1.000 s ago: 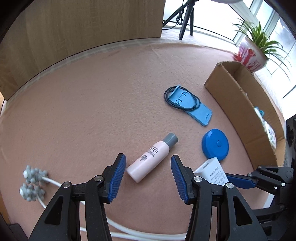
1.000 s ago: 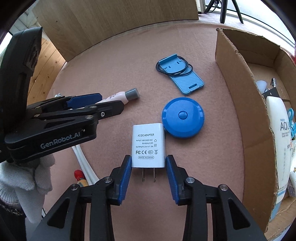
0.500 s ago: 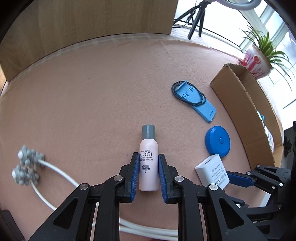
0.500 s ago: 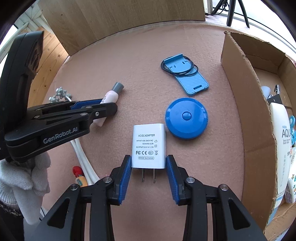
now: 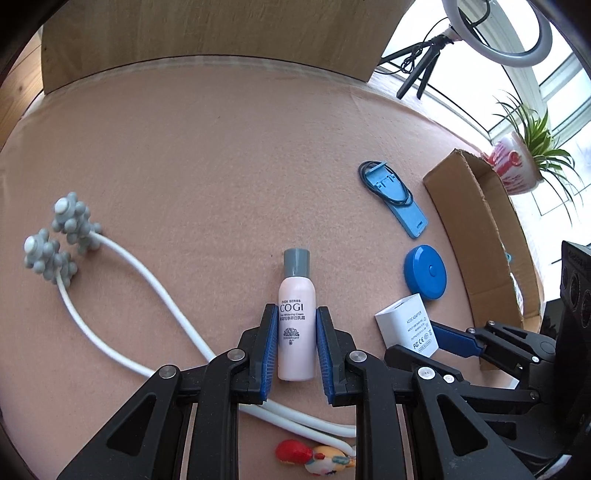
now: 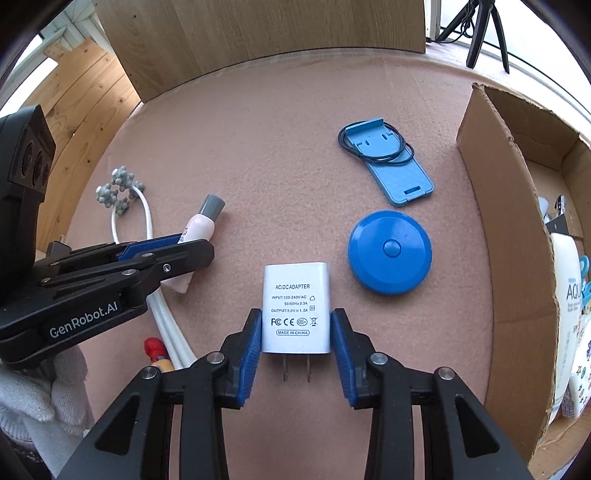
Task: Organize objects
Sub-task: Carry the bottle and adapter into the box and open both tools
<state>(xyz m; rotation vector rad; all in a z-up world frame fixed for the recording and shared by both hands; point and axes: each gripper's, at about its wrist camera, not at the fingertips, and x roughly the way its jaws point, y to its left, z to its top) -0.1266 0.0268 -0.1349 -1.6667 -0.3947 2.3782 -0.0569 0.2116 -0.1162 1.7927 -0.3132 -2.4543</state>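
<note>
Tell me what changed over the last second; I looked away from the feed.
The left gripper closed from wide open onto the pink bottle, which turned from slanted to lying straight between its fingers. The right gripper stayed shut on the white adapter. The blue disc, blue stand, massager and cardboard box lie where they were.

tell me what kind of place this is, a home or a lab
Probably a home room set up for recording: a potted spider plant by a bright window, a white ring light on a black tripod, and a pink felt-covered table.
</note>
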